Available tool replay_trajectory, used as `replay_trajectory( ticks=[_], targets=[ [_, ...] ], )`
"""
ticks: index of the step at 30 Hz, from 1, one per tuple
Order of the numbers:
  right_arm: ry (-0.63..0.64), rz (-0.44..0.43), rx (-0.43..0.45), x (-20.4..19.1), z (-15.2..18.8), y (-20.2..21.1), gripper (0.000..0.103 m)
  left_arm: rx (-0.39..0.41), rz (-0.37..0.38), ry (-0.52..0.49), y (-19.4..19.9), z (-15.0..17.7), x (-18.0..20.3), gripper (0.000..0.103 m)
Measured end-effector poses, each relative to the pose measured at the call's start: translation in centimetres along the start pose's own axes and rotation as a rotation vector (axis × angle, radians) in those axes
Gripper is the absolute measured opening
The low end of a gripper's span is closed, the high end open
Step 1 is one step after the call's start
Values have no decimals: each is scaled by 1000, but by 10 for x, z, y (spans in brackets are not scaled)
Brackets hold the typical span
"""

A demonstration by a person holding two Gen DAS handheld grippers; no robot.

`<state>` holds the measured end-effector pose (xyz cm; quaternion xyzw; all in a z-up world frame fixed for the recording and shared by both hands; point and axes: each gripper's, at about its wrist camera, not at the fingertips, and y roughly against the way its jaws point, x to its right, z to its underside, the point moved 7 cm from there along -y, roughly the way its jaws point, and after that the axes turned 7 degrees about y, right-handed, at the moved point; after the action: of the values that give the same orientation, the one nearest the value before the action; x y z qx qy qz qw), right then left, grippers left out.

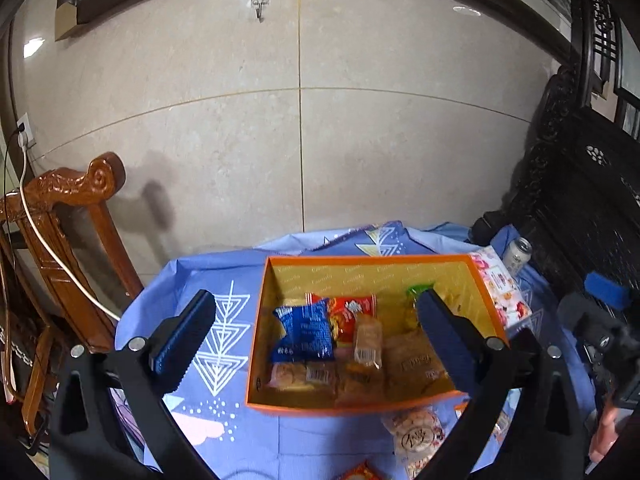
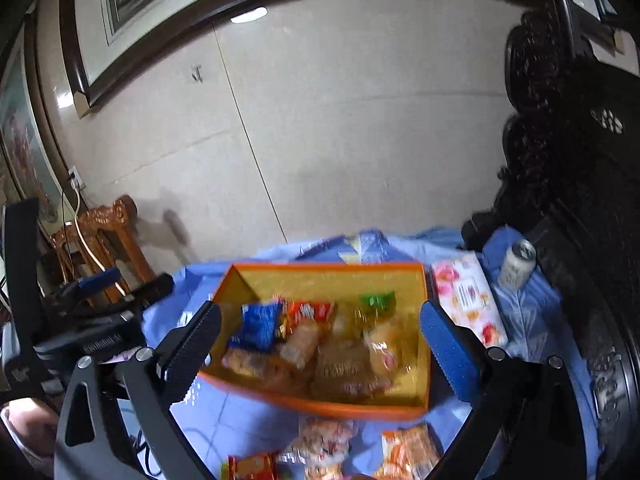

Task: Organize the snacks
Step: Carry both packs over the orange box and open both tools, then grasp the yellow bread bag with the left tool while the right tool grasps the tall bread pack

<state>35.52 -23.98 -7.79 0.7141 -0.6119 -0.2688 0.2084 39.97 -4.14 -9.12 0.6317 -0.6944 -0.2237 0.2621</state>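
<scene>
**Orange card box half filled, loose packets left on the desk**

Orange card outside and yellow inside, the box (image 1: 256, 344) sits on the blue patterned cloth (image 1: 224, 360) covering the desk, its top open. It looks light and fairly stiff, though its thin walls would probably buckle if pinched, so it is better nudged by a side than lifted by one rim.

Inside lie the snacks already gathered: a blue packet (image 1: 304, 332), a red packet (image 1: 348, 312), a green one (image 1: 418, 292) at the back and several clear-wrapped pastries (image 1: 368, 340). All seem light, soft and crinkly; the film is likely slippery, and the contents may crush.

In front of the box, packets remain on the cloth: a round pale packet (image 1: 416, 432) and, in the blurred right view, what may be an orange-and-white packet (image 2: 412, 452) and a red one (image 2: 252, 466). Best taken across the flat middle or by a crimped end seam, gently.

The left tool (image 1: 316, 340) and the right tool (image 2: 320, 344) both stand wide and empty above the box.
</scene>
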Motion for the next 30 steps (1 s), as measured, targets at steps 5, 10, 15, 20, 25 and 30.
replay_trajectory(
  ticks=[5, 10, 15, 20, 25, 30],
  targets=[
    [24, 2, -92, 4, 48, 8, 100, -21, 20, 13, 14, 36, -15, 99],
    [83, -25, -223, -2, 113, 13, 100, -70, 42, 61, 27, 78, -36, 99],
    [249, -138, -358, -33, 186, 17, 100, -126, 34, 63, 40, 127, -57, 99],
    [452, -306, -470, -69, 244, 12, 100, -164, 25, 17, 50, 164, -66, 99],
    [707, -354, -492, -91, 274, -1, 99, -189, -1, -22, 55, 185, -68, 99],
    [881, -383, -539, -105, 293, -18, 84, -201, 1, 22, 63, 195, -75, 99]
  ],
)
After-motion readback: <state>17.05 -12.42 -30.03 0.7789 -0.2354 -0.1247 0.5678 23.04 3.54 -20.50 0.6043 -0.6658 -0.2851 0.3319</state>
